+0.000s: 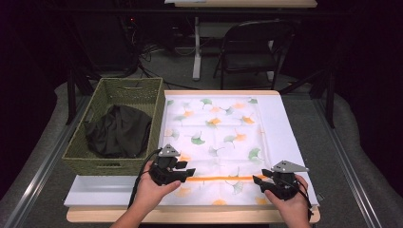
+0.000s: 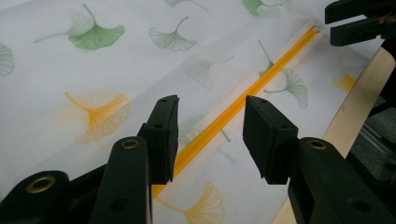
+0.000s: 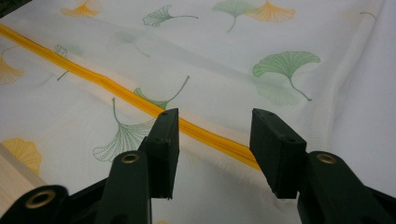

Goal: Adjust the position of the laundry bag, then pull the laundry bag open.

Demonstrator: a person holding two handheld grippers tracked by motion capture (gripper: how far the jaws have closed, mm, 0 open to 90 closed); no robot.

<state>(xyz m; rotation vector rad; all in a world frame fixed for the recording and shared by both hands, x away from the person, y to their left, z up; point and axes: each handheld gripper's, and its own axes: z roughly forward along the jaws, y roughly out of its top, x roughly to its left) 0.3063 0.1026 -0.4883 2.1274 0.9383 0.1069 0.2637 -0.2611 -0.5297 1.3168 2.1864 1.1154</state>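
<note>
Left gripper [image 1: 183, 172] jaws wide apart, empty, at left end of orange zipper [image 1: 223, 178]. Right gripper [image 1: 264, 183] likewise gaping, empty, at right end. Zipper runs left-right across bag [image 1: 214, 137] near front edge, between both grippers; each equally near its own end.

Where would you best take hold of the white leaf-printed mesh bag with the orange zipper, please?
Probably at the two ends of the orange zipper, the stiffest line on the flat white mesh bag. The left gripper and right gripper, both open, could each come down from above at its own end.
</note>
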